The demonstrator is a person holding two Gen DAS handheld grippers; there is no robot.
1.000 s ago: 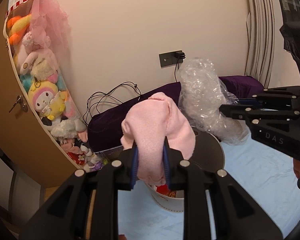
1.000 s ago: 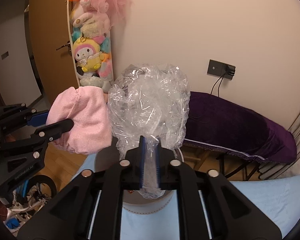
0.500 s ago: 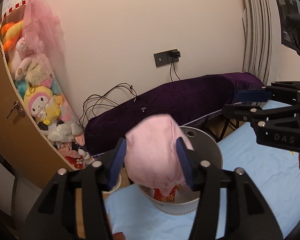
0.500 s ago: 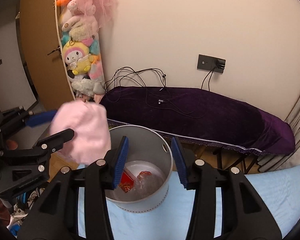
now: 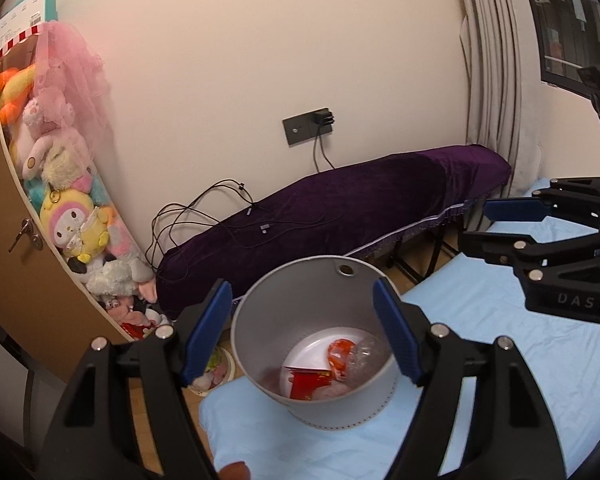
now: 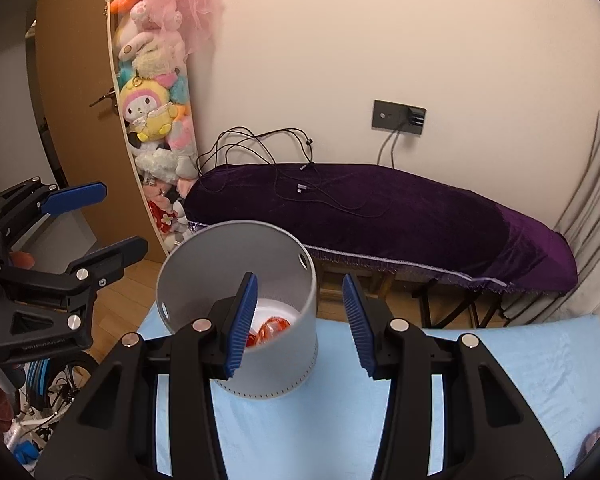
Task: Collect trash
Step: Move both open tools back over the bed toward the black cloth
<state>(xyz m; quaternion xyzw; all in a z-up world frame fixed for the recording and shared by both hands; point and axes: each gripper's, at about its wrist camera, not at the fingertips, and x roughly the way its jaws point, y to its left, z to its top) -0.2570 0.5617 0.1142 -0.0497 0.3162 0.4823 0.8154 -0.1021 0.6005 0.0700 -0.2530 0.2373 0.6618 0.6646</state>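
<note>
Hovering over the grey bin [image 5: 316, 360], the left gripper [image 5: 300, 328] has just been opening and holds nothing; the right gripper [image 6: 300, 320] also stands apart and empty. Dropping looks done: red wrappers [image 5: 312, 380], clear plastic [image 5: 364, 356] and something pink (blurred) lie in the bin's bottom. The bin stands upright, mouth up, long axis vertical, at the blue mattress's [image 5: 500, 380] near-left corner. Next, I judge, comes pulling back to seek more trash.

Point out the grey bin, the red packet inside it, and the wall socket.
grey bin [image 5: 260, 332]: left wrist view, inner left wall.
red packet [image 5: 306, 382]: left wrist view, middle of its flat face.
wall socket [image 6: 398, 116]: right wrist view, centre of the plate.
</note>
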